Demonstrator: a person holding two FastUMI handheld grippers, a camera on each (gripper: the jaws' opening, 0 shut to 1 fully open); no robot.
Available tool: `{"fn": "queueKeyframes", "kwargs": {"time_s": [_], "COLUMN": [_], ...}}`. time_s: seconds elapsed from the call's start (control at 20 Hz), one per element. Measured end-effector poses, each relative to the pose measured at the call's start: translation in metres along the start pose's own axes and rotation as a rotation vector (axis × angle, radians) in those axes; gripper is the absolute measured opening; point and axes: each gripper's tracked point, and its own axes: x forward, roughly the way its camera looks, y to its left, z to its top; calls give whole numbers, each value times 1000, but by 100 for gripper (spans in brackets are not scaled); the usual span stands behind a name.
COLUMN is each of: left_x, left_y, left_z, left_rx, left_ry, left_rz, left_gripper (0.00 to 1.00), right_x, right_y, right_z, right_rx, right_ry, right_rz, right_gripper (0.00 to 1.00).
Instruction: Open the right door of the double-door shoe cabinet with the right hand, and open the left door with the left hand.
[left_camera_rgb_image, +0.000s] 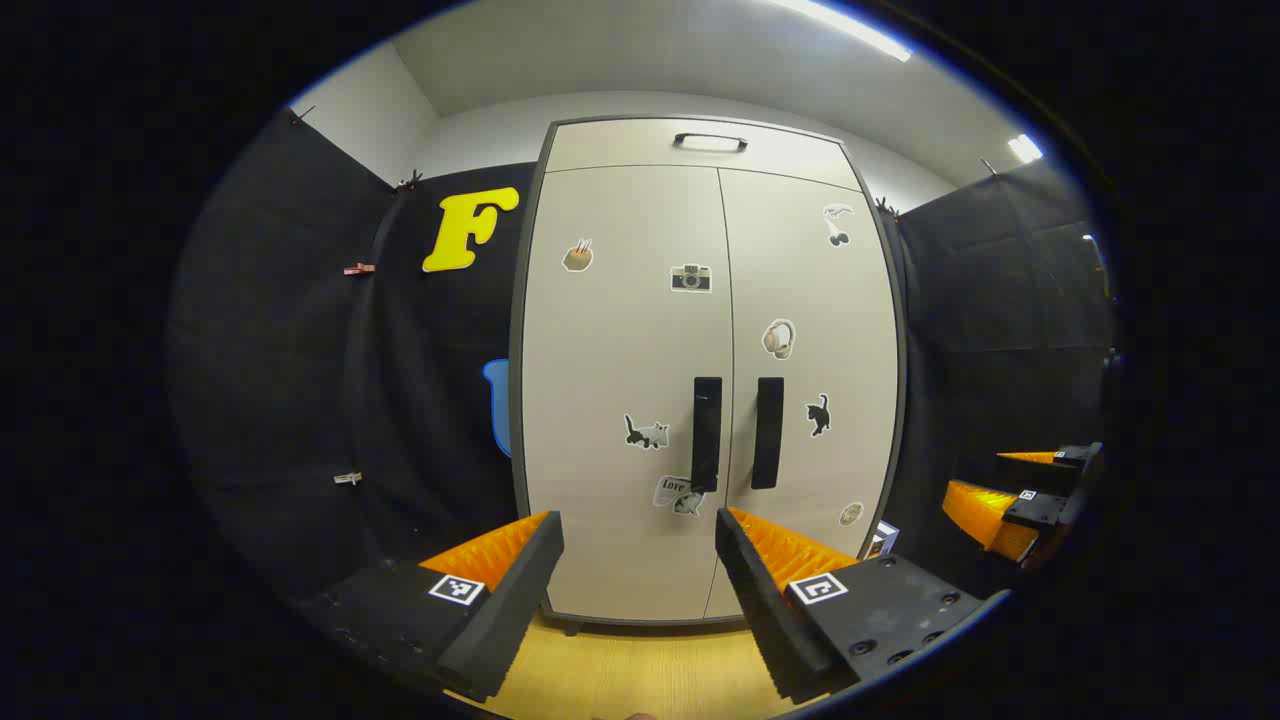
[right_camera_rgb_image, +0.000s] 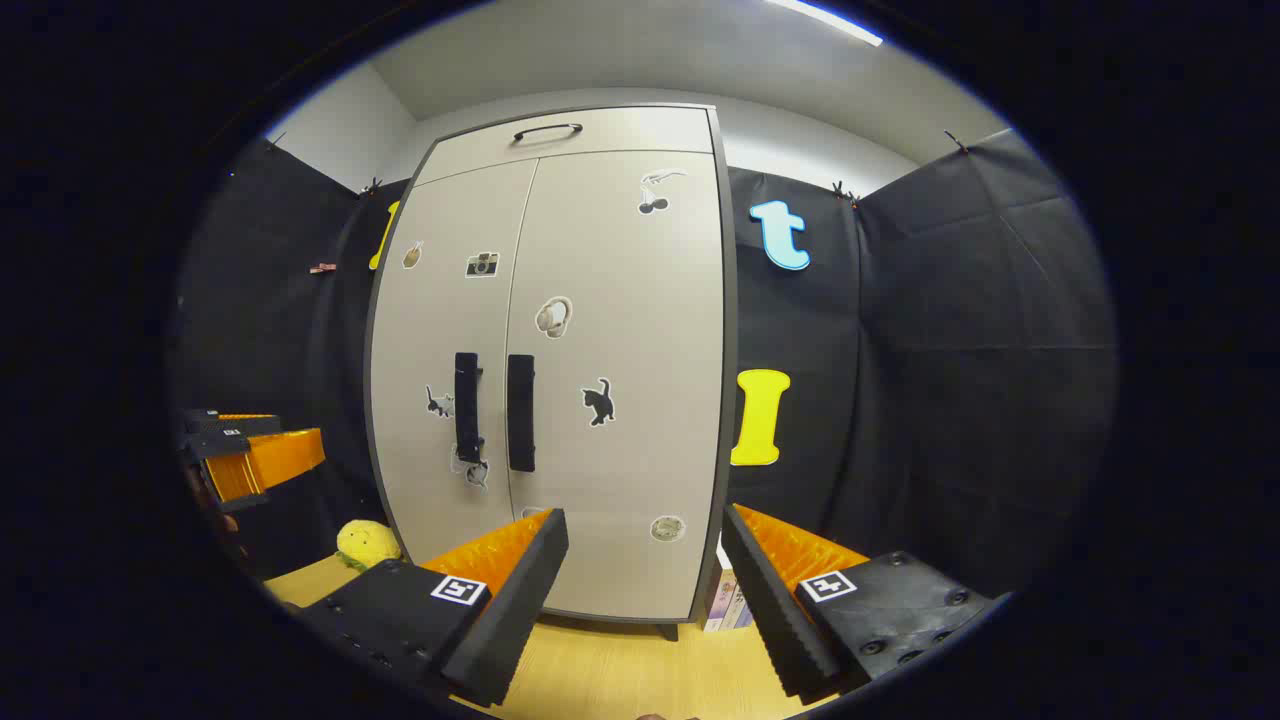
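Both doors (left_camera_rgb_image: 620, 400) shut, handles (left_camera_rgb_image: 706, 433) untouched; nothing done yet. Left gripper (left_camera_rgb_image: 640, 560) and right gripper (right_camera_rgb_image: 645, 560) spread wide, empty, well short of cabinet (right_camera_rgb_image: 560, 130).

The shoe cabinet (left_camera_rgb_image: 640, 560) is tall and pale grey with a dark edge. It stands upright on the wooden floor, back against the black wall. Both doors are shut. The left door (left_camera_rgb_image: 610, 330) and the right door (left_camera_rgb_image: 830, 330) meet in the middle. Each has a long black handle (left_camera_rgb_image: 706, 433) (left_camera_rgb_image: 767, 432) beside that line. Small stickers dot both doors. A narrow panel on top has a black handle too.
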Motion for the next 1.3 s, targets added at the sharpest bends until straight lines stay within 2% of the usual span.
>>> {"fn": "queueKeyframes", "kwargs": {"time_s": [0.3,0.55,0.9,1.15,1.3], "left_x": [1,3,-4,-4,-7], "left_y": [13,14,19,17,20], "left_z": [-4,-7,-9,-14,-13], "left_rx": [10,-47,-19,-36,-21], "left_ry": [-7,1,-9,0,-12], "left_rz": [-25,-60,-75,-85,-84], "left_gripper": [95,95,95,95,95], "right_x": [3,0,1,5,12], "right_y": [25,33,44,48,58], "right_z": [-3,1,2,0,1], "right_rx": [38,40,48,55,61], "right_ry": [24,26,49,53,58], "right_rz": [11,4,16,-3,17], "right_gripper": [98,98,98,98,98]}}
